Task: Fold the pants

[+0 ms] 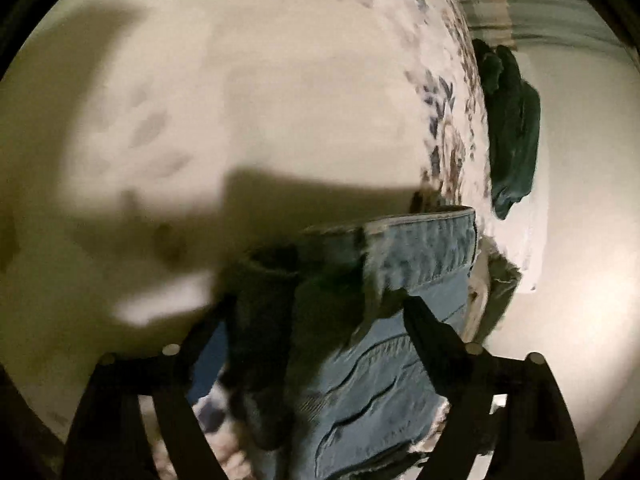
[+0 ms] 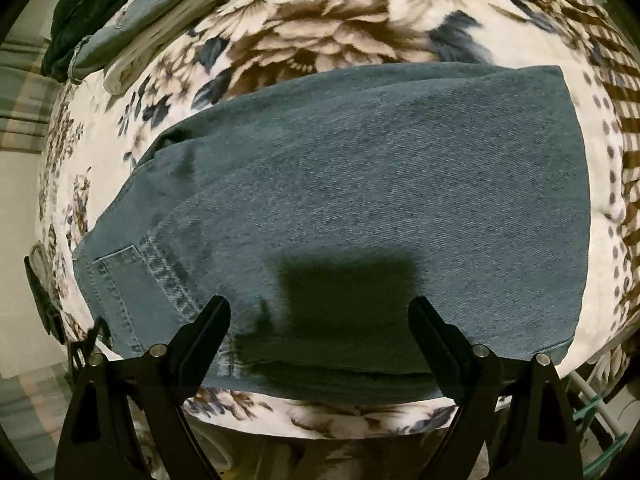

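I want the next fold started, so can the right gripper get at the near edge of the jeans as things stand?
Probably yes: the right gripper is open above the jeans, whose near edge lies flat on the floral blanket with nothing covering it.

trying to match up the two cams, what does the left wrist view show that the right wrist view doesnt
Only the left wrist view: the left claw with its fingers spread, the jeans' waistband edge between them, and a plain pale wall.

Only the right wrist view: the right claw, open above the smooth folded denim panel, and a back pocket.

Both: the jeans, the floral blanket, and the dark green garment at the bed's edge.
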`<state>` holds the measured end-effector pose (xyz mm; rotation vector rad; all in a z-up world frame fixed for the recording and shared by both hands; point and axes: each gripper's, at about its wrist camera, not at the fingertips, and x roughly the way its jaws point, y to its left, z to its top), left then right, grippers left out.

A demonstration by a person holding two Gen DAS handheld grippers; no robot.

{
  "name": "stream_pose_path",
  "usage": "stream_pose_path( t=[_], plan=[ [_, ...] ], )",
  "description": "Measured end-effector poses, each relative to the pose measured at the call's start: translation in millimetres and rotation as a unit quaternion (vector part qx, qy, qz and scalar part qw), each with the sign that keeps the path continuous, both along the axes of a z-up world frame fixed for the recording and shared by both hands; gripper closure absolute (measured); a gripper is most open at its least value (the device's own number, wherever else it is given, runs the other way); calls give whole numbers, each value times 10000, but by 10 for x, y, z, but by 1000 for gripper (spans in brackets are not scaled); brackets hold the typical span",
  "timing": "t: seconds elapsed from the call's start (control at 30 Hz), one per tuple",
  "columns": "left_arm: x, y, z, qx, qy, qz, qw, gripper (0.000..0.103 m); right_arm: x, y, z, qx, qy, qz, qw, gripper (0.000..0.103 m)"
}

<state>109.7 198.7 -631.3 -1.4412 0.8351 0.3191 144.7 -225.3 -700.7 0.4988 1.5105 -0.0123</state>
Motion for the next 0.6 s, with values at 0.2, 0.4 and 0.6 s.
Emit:
stream_pose_path(
  t=[0.2,0.4,0.6],
  plan=[
    [72,14,63,260,109,132,9995,37,-41,-22,12,11,-61,19,10000,11],
    [80,-129,491,1064,-155,-179,9940,71,-108,-54,19,-42,-138,102,9998,11],
    [103,-611,1414,1863,-925,-1018,9728,73,-239,-277,-7,16,-86,-137,9999,11]
  ],
)
